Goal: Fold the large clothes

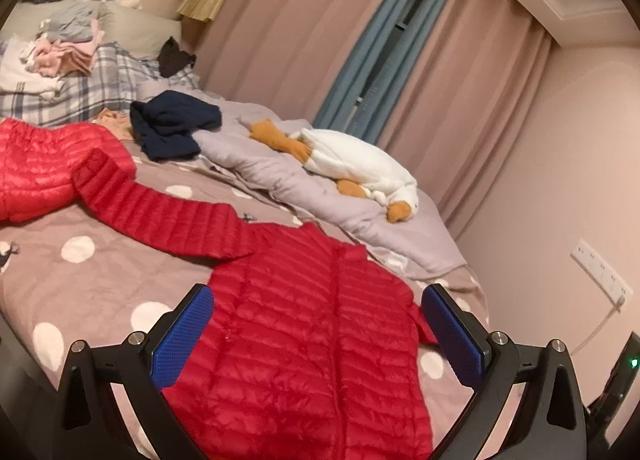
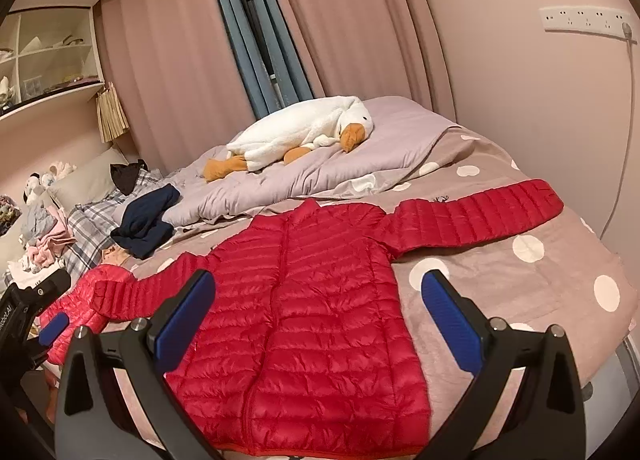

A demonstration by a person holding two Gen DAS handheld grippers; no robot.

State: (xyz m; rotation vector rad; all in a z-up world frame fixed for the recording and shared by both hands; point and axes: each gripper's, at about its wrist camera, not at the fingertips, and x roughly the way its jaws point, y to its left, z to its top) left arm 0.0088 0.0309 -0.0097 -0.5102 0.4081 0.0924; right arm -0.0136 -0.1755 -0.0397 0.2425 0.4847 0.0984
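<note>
Red puffer jacket [image 2: 304, 300] lies flat on the bed [image 2: 520, 292], front up and zipped, both sleeves spread left and right. No fold made yet: sleeves and body all still to do. Left hand-held gripper [image 1: 318, 334] and right hand-held gripper [image 2: 318, 318] both gape wide above the hem, gripping nothing.

1. Jacket [image 2: 320, 300]: quilted red cloth with a slight sheen.
2. Goose [image 2: 296, 128]: fluffy white plush.
3. Bedsheet [image 2: 520, 284]: matt dotted cloth.
4. Right claw [image 2: 318, 320]: matt black plastic, textured blue pads [image 2: 450, 324], metal bolts.
</note>
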